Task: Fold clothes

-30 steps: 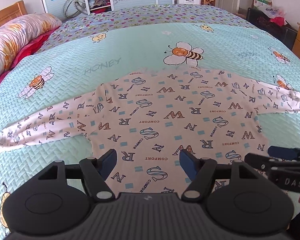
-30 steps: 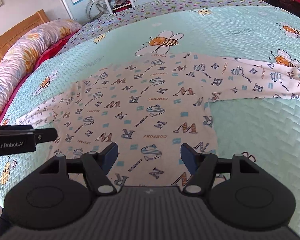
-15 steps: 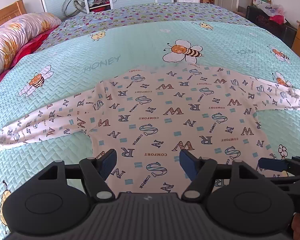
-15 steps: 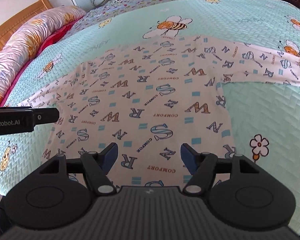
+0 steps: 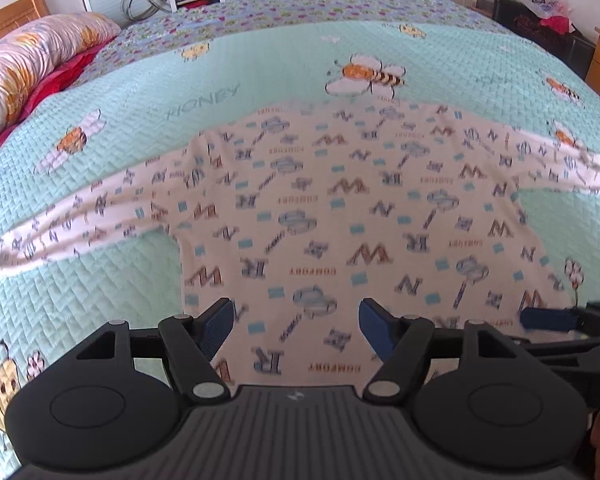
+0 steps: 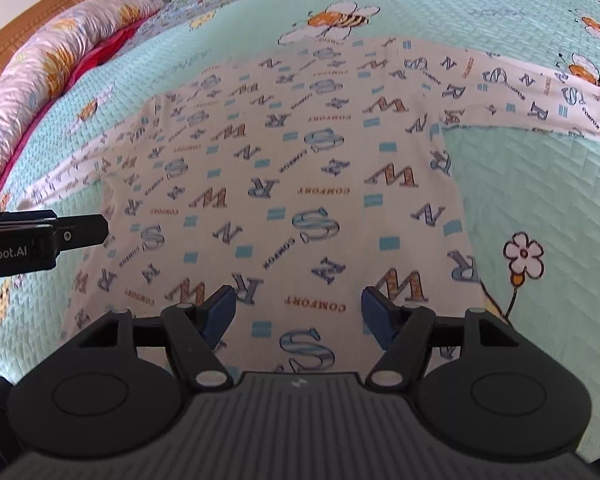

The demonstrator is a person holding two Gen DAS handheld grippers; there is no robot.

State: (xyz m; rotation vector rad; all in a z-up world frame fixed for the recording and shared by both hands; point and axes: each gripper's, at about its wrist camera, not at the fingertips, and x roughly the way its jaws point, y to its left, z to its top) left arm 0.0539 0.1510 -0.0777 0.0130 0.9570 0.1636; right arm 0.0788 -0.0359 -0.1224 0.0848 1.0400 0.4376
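One long-sleeved shirt [image 5: 332, 216] lies flat in the middle of the bedspread [image 5: 260, 68], its hem toward the near edge of the bed and one sleeve spread to each side. The step in hand seems to be the approach to the hem. The left gripper [image 5: 296, 330] and the right gripper [image 6: 298, 320] hang above the hem, both with jaws wide apart and nothing between them. Next, each probably must pinch a hem corner. There are two grippers and two sleeves.
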